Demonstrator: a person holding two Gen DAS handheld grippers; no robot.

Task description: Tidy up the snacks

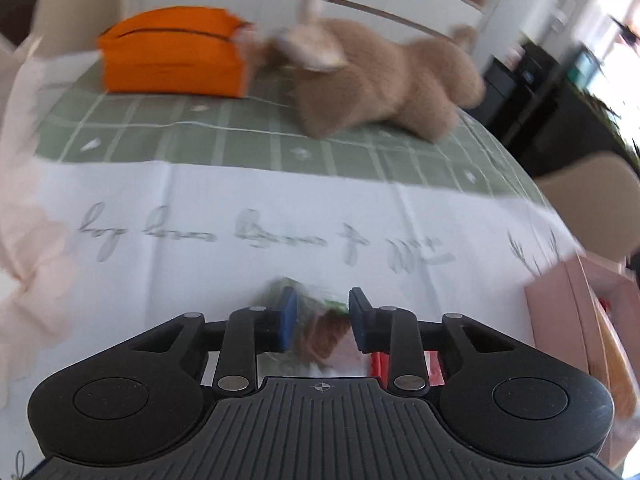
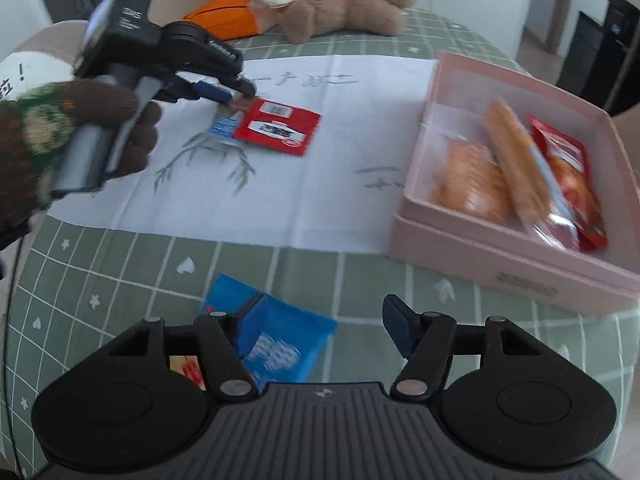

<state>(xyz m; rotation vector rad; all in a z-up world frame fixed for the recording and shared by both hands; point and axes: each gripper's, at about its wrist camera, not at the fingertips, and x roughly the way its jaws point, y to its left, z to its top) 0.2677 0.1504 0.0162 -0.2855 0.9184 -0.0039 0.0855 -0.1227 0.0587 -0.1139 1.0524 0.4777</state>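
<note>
While the pink box [image 2: 500, 264] holds three snack packs, right gripper [image 2: 324, 332] spread, left gripper [image 1: 322, 316] pinching a brown snack [image 1: 326, 332].

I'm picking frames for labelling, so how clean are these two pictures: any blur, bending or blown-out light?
Left wrist view: motion smear softens the plush bear, the orange pouch and the paper's writing; window at upper right blown out. Right wrist view: snacks in the pink box are smeared; fisheye bends the tablecloth grid.

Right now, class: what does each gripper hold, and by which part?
Right gripper: nothing, jaws open. Left gripper: small packet between its pads; grip cannot be told.
</note>
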